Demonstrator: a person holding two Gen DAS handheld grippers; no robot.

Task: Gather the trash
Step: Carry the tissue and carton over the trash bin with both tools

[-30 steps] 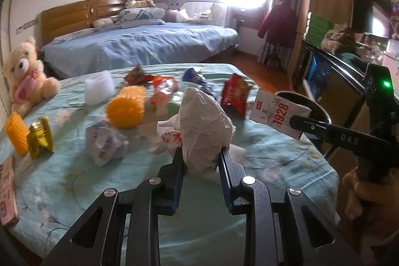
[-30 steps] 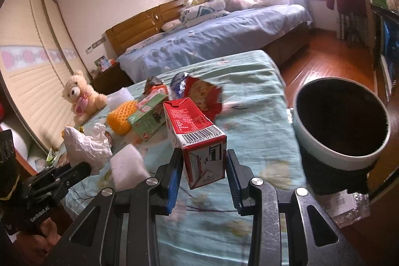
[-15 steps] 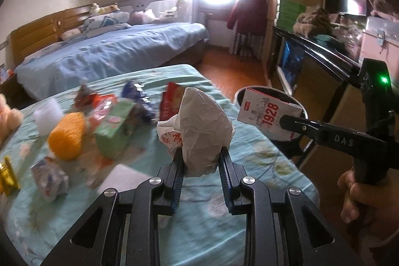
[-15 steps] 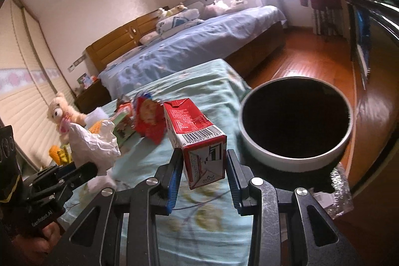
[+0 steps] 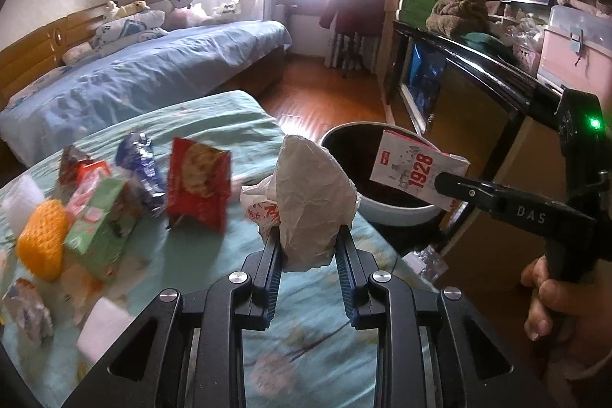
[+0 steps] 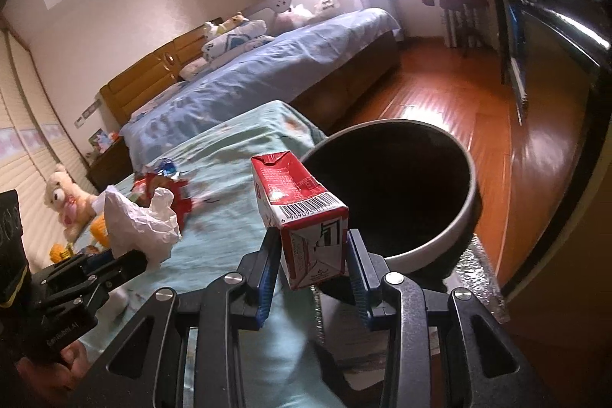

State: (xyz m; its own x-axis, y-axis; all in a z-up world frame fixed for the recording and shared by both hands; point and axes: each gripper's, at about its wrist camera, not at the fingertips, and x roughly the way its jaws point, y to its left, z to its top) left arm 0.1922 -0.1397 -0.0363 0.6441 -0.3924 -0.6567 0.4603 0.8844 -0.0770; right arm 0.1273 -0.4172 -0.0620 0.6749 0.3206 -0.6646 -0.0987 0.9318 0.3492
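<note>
A: Both hands are loaded. The left gripper (image 5: pixel 308 249) is clamped on the paper wad (image 5: pixel 311 205), and the right gripper (image 6: pixel 310 251) is clamped on the carton (image 6: pixel 306 213).

B: And the bin (image 6: pixel 428 243)?

A: On the floor, just off the edge of the table (image 5: pixel 306 339). In the right wrist view the carton sits near the bin's rim, not clearly over the dark opening. The wad is over the table, short of the bin.

B: So a release now could miss?

A: I think so. The carton could clip the rim and tumble to the floor. The wad is light and loose; it may snag on a pad or drift down onto the cloth.

B: Anything else?

A: The grippers are close together. Crowding both over one bin could knock the carton askew.
</note>
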